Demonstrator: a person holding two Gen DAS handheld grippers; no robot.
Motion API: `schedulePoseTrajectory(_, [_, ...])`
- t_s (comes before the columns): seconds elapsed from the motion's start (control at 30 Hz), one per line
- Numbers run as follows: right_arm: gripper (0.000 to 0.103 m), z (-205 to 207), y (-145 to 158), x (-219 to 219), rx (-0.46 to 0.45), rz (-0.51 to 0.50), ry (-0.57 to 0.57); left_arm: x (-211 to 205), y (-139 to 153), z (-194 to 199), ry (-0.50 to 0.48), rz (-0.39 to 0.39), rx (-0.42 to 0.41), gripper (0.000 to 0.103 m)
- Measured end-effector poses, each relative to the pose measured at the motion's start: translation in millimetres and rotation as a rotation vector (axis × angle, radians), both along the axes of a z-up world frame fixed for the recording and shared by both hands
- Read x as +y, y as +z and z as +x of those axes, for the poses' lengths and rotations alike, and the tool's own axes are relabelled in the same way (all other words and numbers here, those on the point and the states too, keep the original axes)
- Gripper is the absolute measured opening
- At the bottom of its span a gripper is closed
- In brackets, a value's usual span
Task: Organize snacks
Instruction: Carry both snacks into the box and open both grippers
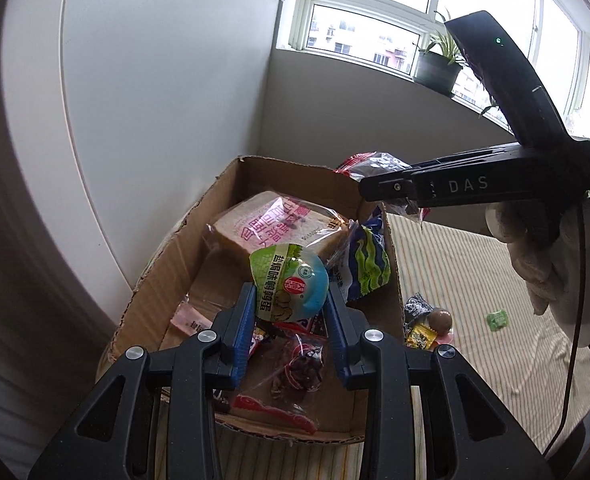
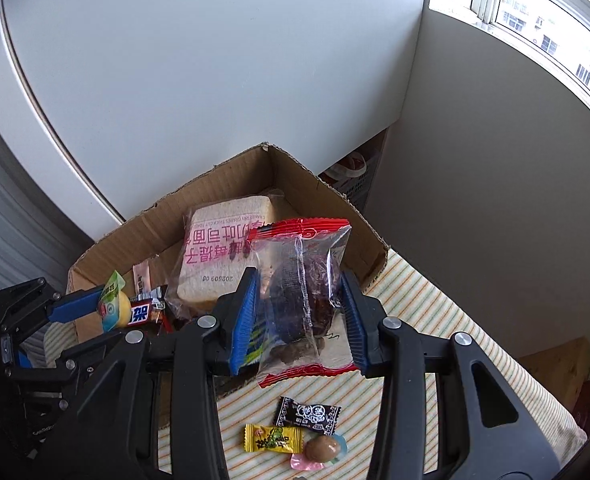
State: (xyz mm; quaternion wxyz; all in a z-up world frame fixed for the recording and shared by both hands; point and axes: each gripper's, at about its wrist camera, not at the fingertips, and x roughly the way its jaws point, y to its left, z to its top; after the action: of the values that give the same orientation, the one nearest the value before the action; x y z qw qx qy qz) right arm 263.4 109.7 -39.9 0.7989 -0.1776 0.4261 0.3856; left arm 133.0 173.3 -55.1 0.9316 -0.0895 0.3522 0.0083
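Holding a green-and-blue egg packet between its blue pads, the left gripper hangs above the open cardboard box. Right gripper is clenched on a clear red-edged packet of dark fruit, held over the box's near right corner. Inside the box lie a wrapped bread slice at the far end and smaller wrapped snacks nearer. On the striped cloth, just outside the box, rest a black candy wrapper, a yellow candy wrapper and a brown egg in clear wrap, close together.
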Motion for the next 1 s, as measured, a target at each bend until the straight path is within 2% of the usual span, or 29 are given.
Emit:
schedulePoseTrajectory(0.33, [0.044, 11, -12, 30, -0.005, -0.029, 0.018, 4, -5, 6, 0.005, 0.006, 0.019, 0.032])
schedulePoseTrajectory(0.43, [0.055, 11, -12, 32, -0.019, -0.030, 0.010, 5, -7, 8, 0.015, 0.011, 0.024, 0.039])
schedulePoseTrajectory(0.5, [0.071, 10, -10, 32, -0.032, -0.023, 0.002, 5, -7, 8, 0.024, 0.017, 0.026, 0.042])
schedulePoseTrajectory(0.53, [0.072, 9, -9, 31, -0.037, -0.019, 0.001, 6, -6, 8, 0.024, 0.014, 0.024, 0.042])
schedulePoseTrajectory(0.63, [0.072, 10, -6, 26, -0.029, -0.012, -0.006, 5, -5, 7, 0.023, 0.016, 0.022, 0.046])
schedulePoseTrajectory(1.0, [0.073, 7, 8, -9, -0.031, -0.011, -0.048, -7, 3, 5, 0.002, 0.022, 0.001, 0.046])
